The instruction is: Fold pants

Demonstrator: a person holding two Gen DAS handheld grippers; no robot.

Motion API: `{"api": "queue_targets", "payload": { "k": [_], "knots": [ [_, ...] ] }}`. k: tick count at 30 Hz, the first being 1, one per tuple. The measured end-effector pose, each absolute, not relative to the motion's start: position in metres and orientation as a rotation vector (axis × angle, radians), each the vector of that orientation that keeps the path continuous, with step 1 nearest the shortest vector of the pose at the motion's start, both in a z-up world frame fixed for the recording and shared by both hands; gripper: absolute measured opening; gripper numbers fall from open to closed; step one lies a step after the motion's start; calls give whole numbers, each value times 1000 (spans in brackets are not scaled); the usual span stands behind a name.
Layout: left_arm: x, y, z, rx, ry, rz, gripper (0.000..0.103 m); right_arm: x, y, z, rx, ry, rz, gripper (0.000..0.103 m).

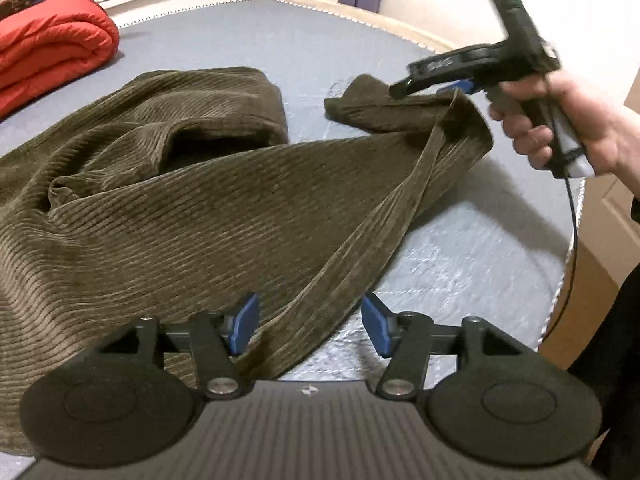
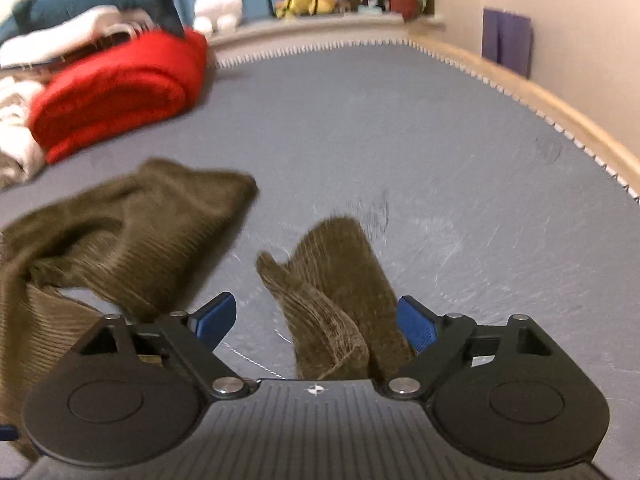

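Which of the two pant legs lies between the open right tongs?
The narrower leg end, running back between the right tongs; the other leg lies bunched off to their left.

Both wrist views low, close over bed (image 1: 460, 248), facing headboard, sharing pants (image 1: 180, 216).

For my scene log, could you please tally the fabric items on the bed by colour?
Brown: 1, the corduroy pants
Red: 1, the folded blanket
White: 1, folded cloth on the blanket
Total: 3
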State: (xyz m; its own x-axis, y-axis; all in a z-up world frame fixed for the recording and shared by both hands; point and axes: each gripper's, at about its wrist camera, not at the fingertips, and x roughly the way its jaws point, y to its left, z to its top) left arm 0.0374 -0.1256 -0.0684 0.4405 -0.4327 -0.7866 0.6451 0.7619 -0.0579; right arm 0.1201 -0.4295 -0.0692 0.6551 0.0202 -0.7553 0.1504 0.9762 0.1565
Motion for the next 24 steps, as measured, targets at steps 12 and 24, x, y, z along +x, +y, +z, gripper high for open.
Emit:
{"api": "queue_targets", "payload": {
  "k": [12,24],
  "knots": [
    [48,-123,-57,222,853,-661,62,115,-454,-50,255,688,-153,8],
    [47,-126,-60,223,856,-642,62,24,-574,-105,740,787,-619,12]
  ]
}}
